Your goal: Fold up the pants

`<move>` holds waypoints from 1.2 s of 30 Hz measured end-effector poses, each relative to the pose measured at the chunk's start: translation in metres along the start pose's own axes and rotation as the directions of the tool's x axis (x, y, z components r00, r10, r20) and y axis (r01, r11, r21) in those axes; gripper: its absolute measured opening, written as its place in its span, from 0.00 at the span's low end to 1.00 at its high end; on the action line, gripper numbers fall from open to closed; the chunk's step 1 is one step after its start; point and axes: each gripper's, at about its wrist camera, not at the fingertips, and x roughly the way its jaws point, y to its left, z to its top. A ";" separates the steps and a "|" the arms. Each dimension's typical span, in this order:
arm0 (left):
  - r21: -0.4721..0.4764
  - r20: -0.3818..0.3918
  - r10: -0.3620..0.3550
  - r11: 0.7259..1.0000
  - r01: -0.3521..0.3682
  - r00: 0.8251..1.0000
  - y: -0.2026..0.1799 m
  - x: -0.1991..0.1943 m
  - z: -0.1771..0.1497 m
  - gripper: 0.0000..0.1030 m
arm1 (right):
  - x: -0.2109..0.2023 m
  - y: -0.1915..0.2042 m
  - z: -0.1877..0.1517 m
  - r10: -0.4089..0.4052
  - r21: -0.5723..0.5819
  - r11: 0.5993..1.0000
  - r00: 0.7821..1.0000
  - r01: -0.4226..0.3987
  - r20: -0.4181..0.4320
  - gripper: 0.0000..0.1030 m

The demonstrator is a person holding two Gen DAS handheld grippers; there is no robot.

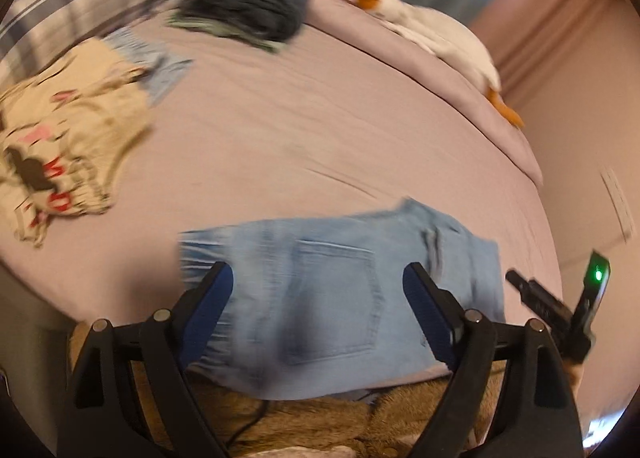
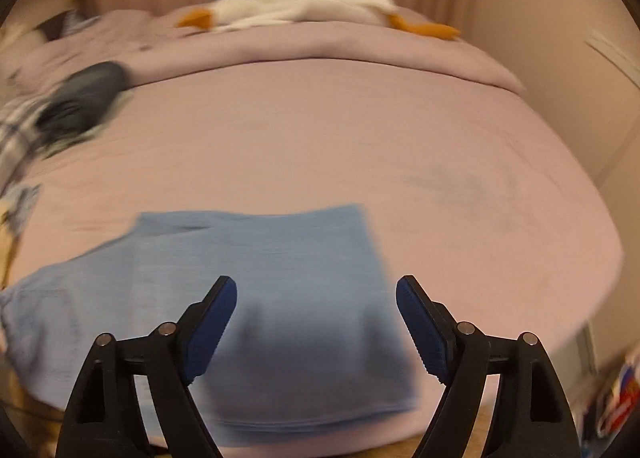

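Light blue jeans (image 1: pixel 336 298) lie folded on the lilac bed at its near edge, back pocket up. They also show in the right wrist view (image 2: pixel 256 298) as a blue folded block. My left gripper (image 1: pixel 318 278) is open and empty, above the jeans near the pocket. My right gripper (image 2: pixel 316 290) is open and empty, above the right part of the folded jeans. The right gripper's body with a green light (image 1: pixel 576 298) shows at the right of the left wrist view. Both views are motion-blurred.
A cream printed garment (image 1: pixel 60 146) and a dark folded garment (image 1: pixel 248 2) lie on the bed (image 1: pixel 320 130) at left and back. A white goose plush (image 2: pixel 304 6) lies on the far duvet. A wall stands at right. A brown rug (image 1: pixel 320 426) lies below the bed edge.
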 end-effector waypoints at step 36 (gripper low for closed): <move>-0.116 -0.143 0.108 0.985 -0.125 0.984 0.032 0.054 -0.035 0.49 | 0.059 0.056 -0.039 0.069 -0.084 0.993 0.984 -0.084 -0.162 0.91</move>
